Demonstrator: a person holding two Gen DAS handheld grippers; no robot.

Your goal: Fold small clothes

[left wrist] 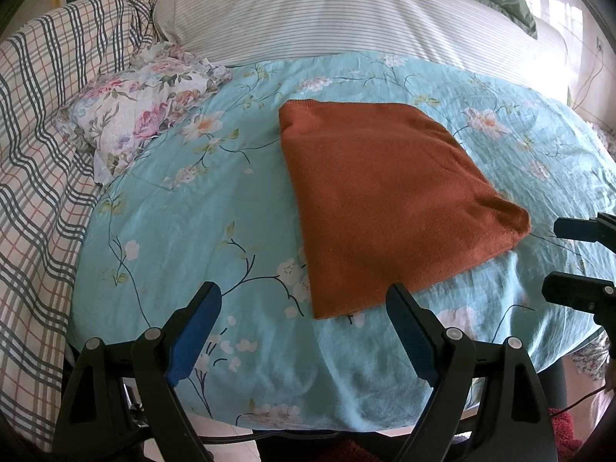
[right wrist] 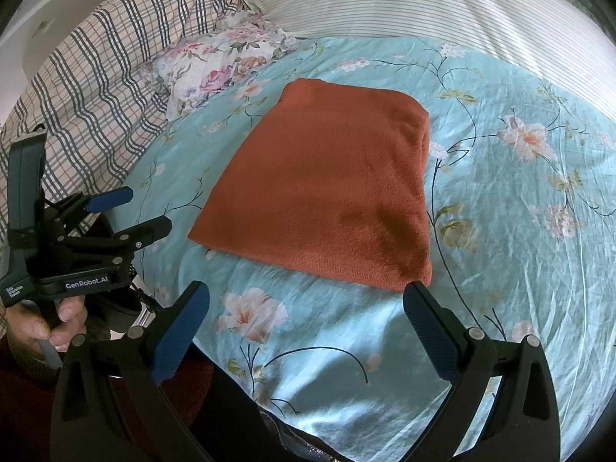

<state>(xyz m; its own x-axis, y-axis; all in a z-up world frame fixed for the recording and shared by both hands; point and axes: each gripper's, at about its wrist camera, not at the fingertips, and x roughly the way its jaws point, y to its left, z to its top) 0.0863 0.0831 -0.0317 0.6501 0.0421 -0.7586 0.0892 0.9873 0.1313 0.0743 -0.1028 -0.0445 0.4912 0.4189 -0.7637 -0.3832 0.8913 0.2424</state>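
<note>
A rust-orange cloth (left wrist: 385, 192) lies folded into a flat rectangle on the turquoise floral bedsheet (left wrist: 192, 231). It also shows in the right wrist view (right wrist: 327, 181). My left gripper (left wrist: 304, 300) is open and empty, just short of the cloth's near edge. It shows in the right wrist view (right wrist: 148, 211) left of the cloth. My right gripper (right wrist: 308, 300) is open and empty, just short of the cloth's near right corner. It shows in the left wrist view (left wrist: 550, 258) right of the cloth.
A crumpled floral cloth (left wrist: 142, 104) lies at the far left of the sheet. A plaid blanket (left wrist: 42, 154) is bunched along the left. A striped pillow (left wrist: 346, 11) lies behind. The bed's near edge (left wrist: 308, 423) drops off below the grippers.
</note>
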